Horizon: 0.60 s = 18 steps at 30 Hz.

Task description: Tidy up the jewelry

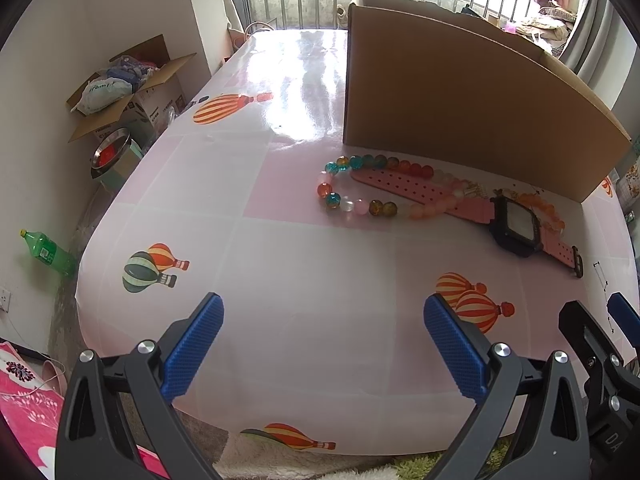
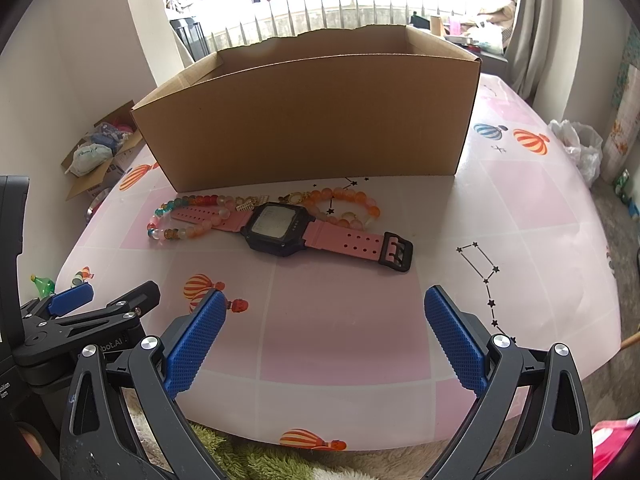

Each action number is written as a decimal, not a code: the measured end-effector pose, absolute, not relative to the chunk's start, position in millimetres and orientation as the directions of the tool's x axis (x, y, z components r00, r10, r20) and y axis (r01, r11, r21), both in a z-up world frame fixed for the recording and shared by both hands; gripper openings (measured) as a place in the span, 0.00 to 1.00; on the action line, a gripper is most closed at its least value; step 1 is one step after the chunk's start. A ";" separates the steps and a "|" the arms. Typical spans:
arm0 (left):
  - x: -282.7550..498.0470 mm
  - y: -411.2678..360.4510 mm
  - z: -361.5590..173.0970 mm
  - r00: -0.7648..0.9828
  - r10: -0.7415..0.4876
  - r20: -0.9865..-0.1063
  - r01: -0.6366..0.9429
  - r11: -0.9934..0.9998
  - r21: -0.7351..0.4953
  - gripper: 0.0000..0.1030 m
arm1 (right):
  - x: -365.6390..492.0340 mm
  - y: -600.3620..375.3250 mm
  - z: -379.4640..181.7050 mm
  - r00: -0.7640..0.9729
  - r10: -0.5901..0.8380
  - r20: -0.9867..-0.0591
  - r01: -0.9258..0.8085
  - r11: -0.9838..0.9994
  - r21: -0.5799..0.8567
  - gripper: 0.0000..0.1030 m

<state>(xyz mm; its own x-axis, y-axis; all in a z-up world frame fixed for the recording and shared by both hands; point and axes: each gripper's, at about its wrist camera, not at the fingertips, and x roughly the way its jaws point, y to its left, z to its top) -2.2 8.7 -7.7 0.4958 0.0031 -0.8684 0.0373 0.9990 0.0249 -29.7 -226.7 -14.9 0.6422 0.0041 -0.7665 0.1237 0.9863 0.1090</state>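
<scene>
Both tongs gape empty: left gripper [image 1: 322, 338], right gripper [image 2: 324, 330]. Nothing looks sorted yet. Just before the box [image 2: 304, 120] lie the watch [image 2: 276, 229], the mixed beads [image 2: 182, 220] and the orange beads [image 2: 352, 204], all to be moved. Only the right view shows the box's open top; only the left shows a bottle [image 1: 46, 252] on the floor.

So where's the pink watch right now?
The pink watch lies flat on the table, in front of the cardboard box, its strap across the multicoloured bead bracelet, an orange bead bracelet just behind it.
</scene>
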 end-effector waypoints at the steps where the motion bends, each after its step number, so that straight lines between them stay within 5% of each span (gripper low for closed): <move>1: -2.5 9.2 -7.5 0.496 0.004 -0.869 0.037 0.999 0.025 0.96 | -29.7 -226.7 -14.8 0.642 0.004 -0.766 0.124 0.986 0.109 0.92; 18: 8.8 7.0 -19.9 0.490 0.054 -0.870 0.048 0.995 0.089 0.96 | -25.0 -234.4 -18.0 0.652 -0.032 -0.757 0.136 0.988 0.075 0.92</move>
<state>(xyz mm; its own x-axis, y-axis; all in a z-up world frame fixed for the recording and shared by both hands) 8.8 7.0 -19.9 0.4900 0.0544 -0.8700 0.0481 0.9948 0.0893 -25.0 -234.4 -18.0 0.6521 -0.0319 -0.7575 0.1358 0.9879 0.0752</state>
